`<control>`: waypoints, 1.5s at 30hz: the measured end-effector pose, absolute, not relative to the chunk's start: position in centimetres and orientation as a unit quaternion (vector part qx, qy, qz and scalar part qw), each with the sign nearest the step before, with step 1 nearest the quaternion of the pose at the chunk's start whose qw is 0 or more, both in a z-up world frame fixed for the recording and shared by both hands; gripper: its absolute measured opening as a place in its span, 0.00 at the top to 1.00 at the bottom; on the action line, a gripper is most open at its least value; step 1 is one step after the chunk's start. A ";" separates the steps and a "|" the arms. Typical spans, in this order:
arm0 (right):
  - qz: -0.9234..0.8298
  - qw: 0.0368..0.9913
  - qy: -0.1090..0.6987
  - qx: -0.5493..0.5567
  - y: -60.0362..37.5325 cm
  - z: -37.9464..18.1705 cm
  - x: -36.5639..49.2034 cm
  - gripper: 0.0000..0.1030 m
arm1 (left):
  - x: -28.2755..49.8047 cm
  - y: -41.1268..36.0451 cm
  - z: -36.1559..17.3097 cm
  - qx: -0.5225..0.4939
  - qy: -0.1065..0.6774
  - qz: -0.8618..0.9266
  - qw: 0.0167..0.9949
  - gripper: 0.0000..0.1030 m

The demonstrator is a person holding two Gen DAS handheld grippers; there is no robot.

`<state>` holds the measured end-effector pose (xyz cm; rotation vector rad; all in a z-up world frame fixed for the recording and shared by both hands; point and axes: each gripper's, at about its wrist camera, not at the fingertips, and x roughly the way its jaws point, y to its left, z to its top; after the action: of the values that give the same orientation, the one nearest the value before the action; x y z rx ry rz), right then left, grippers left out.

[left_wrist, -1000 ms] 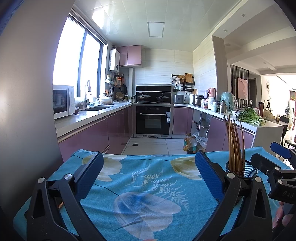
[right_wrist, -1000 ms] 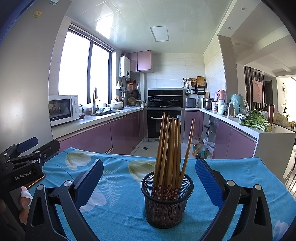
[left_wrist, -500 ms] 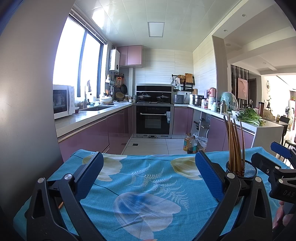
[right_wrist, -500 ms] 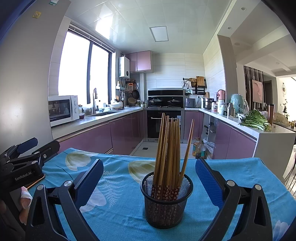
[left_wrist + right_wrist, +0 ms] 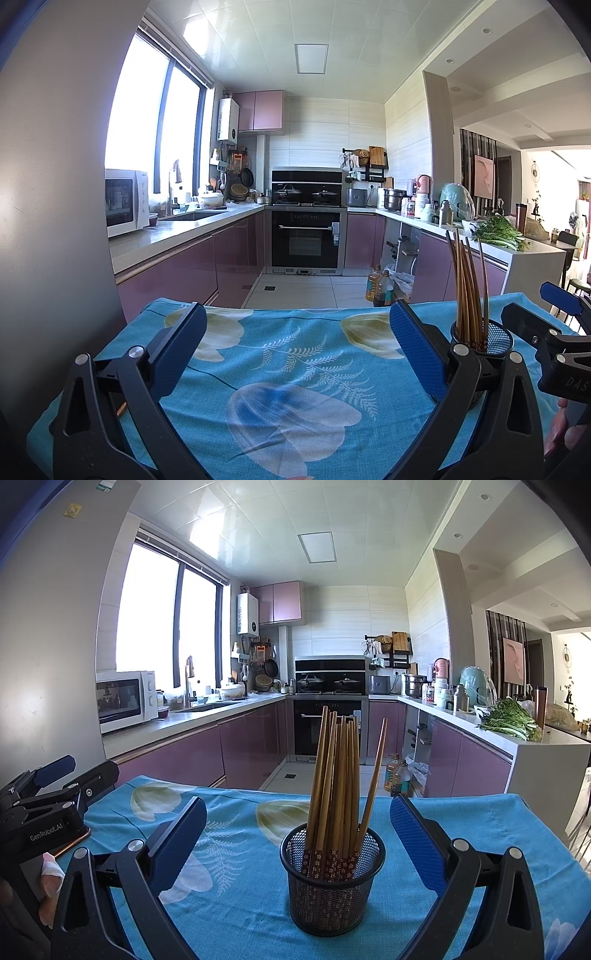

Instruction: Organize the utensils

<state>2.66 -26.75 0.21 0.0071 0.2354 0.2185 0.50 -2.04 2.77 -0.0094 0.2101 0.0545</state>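
**Chopsticks Stood in the Holder, Both Tools Empty**

Nearest the lens, the right tool [image 5: 297,836] was spread wide and gripped nothing, its blue pads [image 5: 415,840] flanking the holder [image 5: 331,880] without touching it. The left tool [image 5: 295,349] was likewise released, with only the floral cloth [image 5: 288,373] between its pads. A fingertip showed behind each tool, at the frame edges.

Just beyond the right tool's tips, the black mesh holder sat upright on the tabletop [image 5: 480,823], towards its right side. The chopsticks [image 5: 338,775] stood bunched inside it, patterned ends down; one leaned away to the right. No loose chopstick was visible on the cloth, so the sorting looked finished or nearly so.

The risks lay mostly in that holder. It looked light and top-heavy, and a nudge from either tool against the tall sticks could tip it and scatter them. The cloth might slide or bunch if a tool dragged across it, which would carry the holder along. Closing on the leaning stick alone could lever the bundle sideways.

Farther off, the kitchen held a microwave [image 5: 123,699], an oven [image 5: 308,236] and greens [image 5: 511,718] on the counter.
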 end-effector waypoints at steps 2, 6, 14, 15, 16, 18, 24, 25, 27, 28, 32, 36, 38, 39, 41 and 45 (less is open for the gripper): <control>0.110 0.987 0.118 0.004 -26.8 0.2 2.6 0.06 | 0.5 -2.0 2.8 -0.004 0.104 0.028 0.994 0.05; 0.109 0.987 0.117 0.004 -26.8 0.2 2.7 0.06 | 0.5 -2.0 2.8 -0.005 0.105 0.028 0.994 0.05; 0.109 0.987 0.118 0.006 -26.6 0.3 2.8 0.06 | 0.5 -2.0 2.8 -0.004 0.105 0.028 0.994 0.05; 0.108 0.987 0.118 0.006 -26.6 0.3 2.8 0.06 | 0.5 -2.0 2.8 -0.004 0.105 0.028 0.994 0.05; 0.108 0.987 0.117 0.006 -26.6 0.4 2.8 0.06 | 0.5 -2.0 2.8 -0.005 0.105 0.027 0.994 0.05; 0.108 0.987 0.118 0.006 -26.6 0.4 2.8 0.06 | 0.5 -2.0 2.7 -0.004 0.105 0.028 0.994 0.05; 0.108 0.987 0.117 0.006 -26.7 0.3 2.8 0.06 | 0.5 -2.0 2.8 -0.004 0.105 0.027 0.994 0.05; 0.108 0.987 0.117 0.006 -26.6 0.3 2.8 0.06 | 0.5 -2.0 2.8 -0.004 0.105 0.028 0.994 0.05; 0.109 0.987 0.117 0.006 -26.7 0.3 2.8 0.06 | 0.5 -2.0 2.8 -0.004 0.105 0.027 0.994 0.05; 0.108 0.987 0.117 0.006 -26.6 0.3 2.8 0.06 | 0.5 -2.0 2.8 -0.004 0.105 0.027 0.994 0.05; 0.107 0.987 0.117 0.007 -26.6 0.3 2.8 0.06 | 0.5 -2.0 2.8 -0.004 0.105 0.027 0.994 0.05; 0.107 0.987 0.117 0.007 -26.6 0.3 2.8 0.06 | 0.5 -2.0 2.8 -0.004 0.105 0.028 0.994 0.05; 0.107 0.987 0.117 0.006 -26.6 0.3 2.8 0.06 | 0.5 -2.0 2.8 -0.005 0.105 0.027 0.994 0.05; 0.107 0.987 0.117 0.007 -26.6 0.3 2.8 0.06 | 0.5 -2.0 2.8 -0.004 0.105 0.027 0.994 0.05; 0.107 0.987 0.118 0.008 -26.6 0.2 2.8 0.06 | 0.5 -2.0 2.7 -0.003 0.106 0.028 0.994 0.05; 0.107 0.987 0.117 0.008 -26.6 0.3 2.8 0.06 | 0.5 -2.0 2.7 -0.004 0.105 0.028 0.994 0.05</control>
<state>2.79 -26.56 0.25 0.0154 0.2353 0.2145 0.51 -1.99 2.73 -0.0084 0.2107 0.0552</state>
